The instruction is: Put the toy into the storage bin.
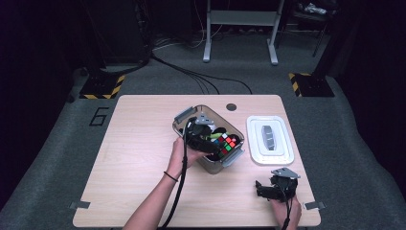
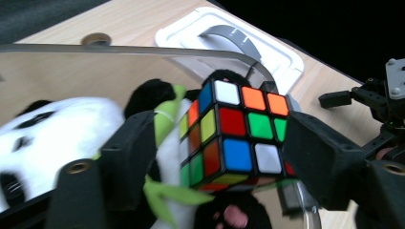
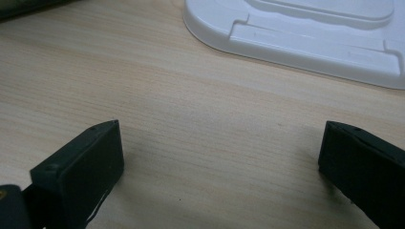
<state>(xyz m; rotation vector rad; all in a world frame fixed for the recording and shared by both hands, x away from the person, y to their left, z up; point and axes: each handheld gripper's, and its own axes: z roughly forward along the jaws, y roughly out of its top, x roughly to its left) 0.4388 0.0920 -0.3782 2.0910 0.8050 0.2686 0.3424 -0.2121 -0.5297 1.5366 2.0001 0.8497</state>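
Note:
A scrambled Rubik's cube (image 1: 228, 143) (image 2: 234, 138) lies on a black-and-white panda plush (image 2: 57, 133) inside a clear plastic box (image 1: 210, 165) at the table's middle. My left gripper (image 1: 219, 145) (image 2: 217, 133) reaches into the box with a jaw on either side of the cube. The right jaw is at the cube's edge. The left jaw stands off it, with a green plush leaf in the gap. My right gripper (image 1: 258, 190) (image 3: 219, 143) rests open near the front right edge, with bare wood between its jaws.
The box's white lid (image 1: 269, 139) (image 3: 305, 33) with a grey handle lies flat to the right of the box, just beyond the right gripper. A round cable hole (image 1: 231, 107) sits at the table's far edge. The table's left half is bare wood.

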